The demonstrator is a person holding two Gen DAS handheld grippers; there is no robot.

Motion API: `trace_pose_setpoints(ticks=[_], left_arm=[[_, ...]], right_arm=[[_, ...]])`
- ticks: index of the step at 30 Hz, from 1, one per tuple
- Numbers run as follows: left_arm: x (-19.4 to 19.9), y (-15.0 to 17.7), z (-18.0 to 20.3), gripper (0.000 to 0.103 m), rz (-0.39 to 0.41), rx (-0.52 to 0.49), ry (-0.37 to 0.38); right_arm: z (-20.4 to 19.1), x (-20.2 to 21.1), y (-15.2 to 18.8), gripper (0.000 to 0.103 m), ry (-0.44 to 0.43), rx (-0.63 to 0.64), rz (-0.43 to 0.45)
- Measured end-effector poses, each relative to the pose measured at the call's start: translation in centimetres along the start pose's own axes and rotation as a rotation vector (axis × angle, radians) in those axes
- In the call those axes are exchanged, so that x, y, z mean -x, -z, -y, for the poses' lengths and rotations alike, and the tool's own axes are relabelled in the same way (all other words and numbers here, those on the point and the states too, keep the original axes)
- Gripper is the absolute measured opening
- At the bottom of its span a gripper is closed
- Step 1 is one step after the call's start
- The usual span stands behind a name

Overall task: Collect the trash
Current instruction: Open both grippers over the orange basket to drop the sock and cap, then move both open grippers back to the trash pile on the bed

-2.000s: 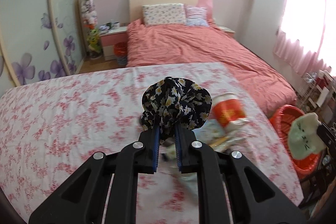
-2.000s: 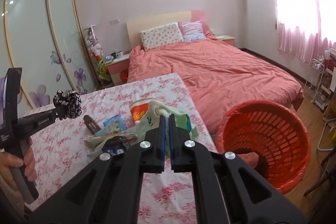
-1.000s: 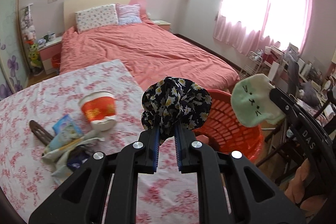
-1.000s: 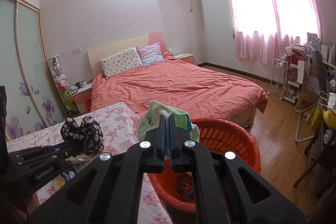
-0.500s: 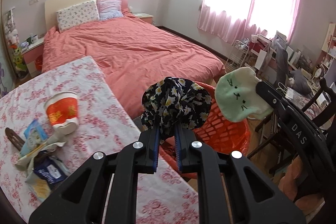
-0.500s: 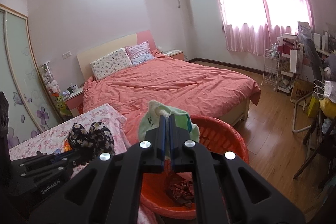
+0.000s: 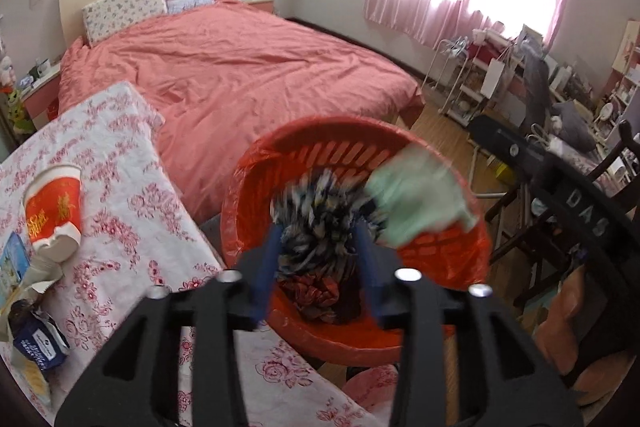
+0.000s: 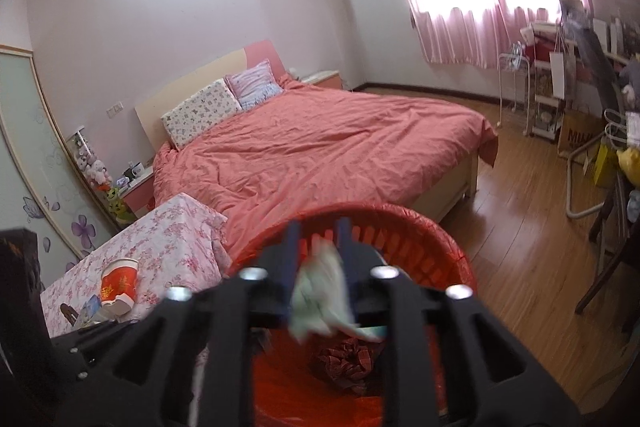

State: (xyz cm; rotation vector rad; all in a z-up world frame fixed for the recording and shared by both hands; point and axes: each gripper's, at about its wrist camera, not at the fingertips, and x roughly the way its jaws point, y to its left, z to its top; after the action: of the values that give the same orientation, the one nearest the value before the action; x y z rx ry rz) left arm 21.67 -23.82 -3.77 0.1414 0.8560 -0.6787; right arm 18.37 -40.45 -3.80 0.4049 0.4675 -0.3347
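The round red plastic laundry-style basket (image 7: 304, 143) stands on the wooden floor, just beside the table covered with a pink-flowered white cloth (image 7: 132, 195) and near the foot of the bed with the salmon-pink cover (image 7: 240, 67).

The left gripper (image 7: 316, 239) hangs over the basket's mouth with its blue-padded fingers (image 7: 267, 267) spread apart. The dark, daisy-printed fabric bundle (image 7: 320, 227) shows as a motion-blurred shape between them, above the basket's interior.

The right gripper (image 8: 318, 255) is likewise over the basket, fingers parted. The pale green cloth piece (image 8: 320, 301) is blurred between and below them.

A dark red patterned cloth (image 8: 346, 359) lies at the basket's bottom.

On the table lie a red-and-white paper cup (image 7: 54, 211) on its side and a dark blue packet (image 7: 38, 345).
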Motion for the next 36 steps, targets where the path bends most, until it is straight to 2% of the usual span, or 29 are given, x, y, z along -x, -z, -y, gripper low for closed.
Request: trace_pose_setpoints(ticks=[3,5,11,19,25,28,36], left_arm=[[-0.3,0.5,-0.7,0.050,-0.023,0.017,-0.012],[-0.1,0.9,-1.1,0.052,-0.026,0.025,-0.031],[2.4,2.2,-3.2,0.059,0.009,0.038,-0.128],[6.6,4.9,-8.2,0.059,0.051,0.102,-0.246],[9.1,7.2,-12.1,0.061,0.067,0.176,-0.319],[10.5,8.6,-14.5,0.067,0.075,0.225,-0.367],[13.7,11.6,-20.3,0.067,0.106,0.350,-0.483]], right_arm=[[0.4,-0.5,0.4,0.036,0.024,-0.002,-0.011],[0.5,-0.3,0.6,0.042,0.034,0.000,-0.008],[0.0,0.9,1.0,0.054,0.058,0.035,0.009],[-2.5,2.2,1.8,0.060,0.033,0.084,0.008],[-5.3,2.5,3.3,0.061,-0.005,0.130,-0.023],[-7.5,2.4,4.5,0.061,-0.028,0.171,-0.042],[-14.7,2.0,8.3,0.061,-0.143,0.266,-0.125]])
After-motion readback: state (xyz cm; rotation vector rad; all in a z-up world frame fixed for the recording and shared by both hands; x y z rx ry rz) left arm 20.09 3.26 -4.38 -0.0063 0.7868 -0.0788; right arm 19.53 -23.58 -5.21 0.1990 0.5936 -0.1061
